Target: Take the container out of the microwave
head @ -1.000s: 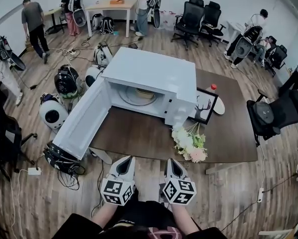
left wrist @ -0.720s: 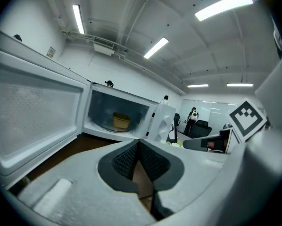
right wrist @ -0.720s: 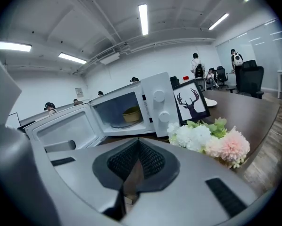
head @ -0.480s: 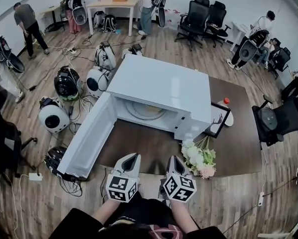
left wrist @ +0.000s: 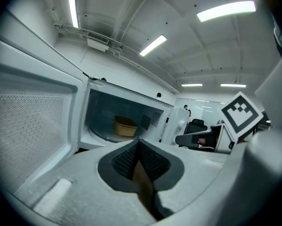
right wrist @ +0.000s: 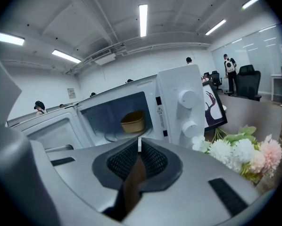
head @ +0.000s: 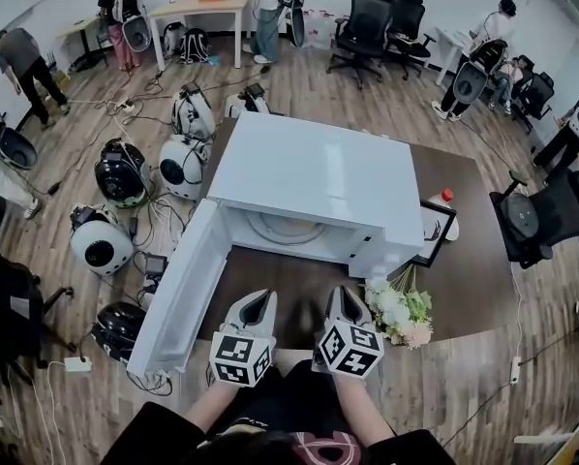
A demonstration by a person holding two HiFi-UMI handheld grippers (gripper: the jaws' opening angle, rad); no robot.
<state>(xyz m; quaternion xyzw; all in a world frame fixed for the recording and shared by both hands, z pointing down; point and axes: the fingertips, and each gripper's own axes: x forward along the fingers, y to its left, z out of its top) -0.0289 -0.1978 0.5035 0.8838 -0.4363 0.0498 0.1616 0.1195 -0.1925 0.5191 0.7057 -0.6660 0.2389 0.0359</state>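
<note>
- Both pairs of jaws are clenched with nothing between them: the left gripper (left wrist: pixel 138 142) and the right gripper (right wrist: pixel 139 147) each show their ribbed pads pressed together.
- The container (right wrist: pixel 133 121), a tan bowl-like tub, sits on the turntable (head: pixel 288 229) inside the open microwave (head: pixel 319 187), ahead of both sets of jaws and well apart from them. It lies slightly left of the line of the left jaws and close to the line of the right jaws.
- Risk: if the jaws reach the container clenched like this, they would likely push it deeper into the cavity or tip it rather than take it. They need to part before arrival.
- Risk: the open door (head: pixel 183 289) stands just left of the left jaws. A drift to that side could knock it or swing it.
- Risk: the flowers (right wrist: pixel 240 154) lie just right of the right jaws, and the knob panel (right wrist: pixel 188 98) stands between them and the cavity. A wide approach could brush either one.
- Risk: a one-sided pinch on the thin rim may let the tub tilt and catch on the cavity's sill.
- Compared with a second ago, the microwave sits closer and larger in the head view, and both grippers have come up to the near edge of the table (head: pixel 473 260).
- The container showed in the cavity then; in the head view the microwave's top now hides it. The jaws were together then as well.
</note>
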